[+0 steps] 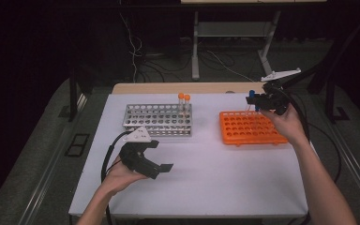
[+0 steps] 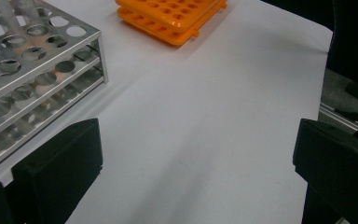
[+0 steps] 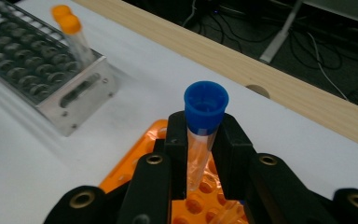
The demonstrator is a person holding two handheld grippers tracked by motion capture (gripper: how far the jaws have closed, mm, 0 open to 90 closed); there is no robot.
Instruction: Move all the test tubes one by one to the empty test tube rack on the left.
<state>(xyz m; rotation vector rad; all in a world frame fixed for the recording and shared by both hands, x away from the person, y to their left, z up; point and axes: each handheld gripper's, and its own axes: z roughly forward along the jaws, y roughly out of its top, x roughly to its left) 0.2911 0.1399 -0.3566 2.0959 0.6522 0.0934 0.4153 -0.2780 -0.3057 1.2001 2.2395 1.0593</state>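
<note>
My right tool (image 3: 199,140) is clenched on a blue-capped tube (image 3: 204,122), held near upright just above the far edge of the orange rack (image 1: 249,127). My left tool (image 1: 155,158) hangs released, jaws wide apart, over the white surface (image 1: 215,178) in front of the metal rack (image 1: 158,119), which holds two orange-capped tubes (image 1: 183,99).

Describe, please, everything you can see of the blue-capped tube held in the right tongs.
The tube is a slim, clear plastic-looking vial with a blue cap that flares toward the top. It stands roughly upright, clamped just below the cap between the black jaws of the right tongs. Its lower end hangs over the far edge of the orange rack; whether it has entered a hole cannot be told. It looks empty, though that is hard to judge.
</note>
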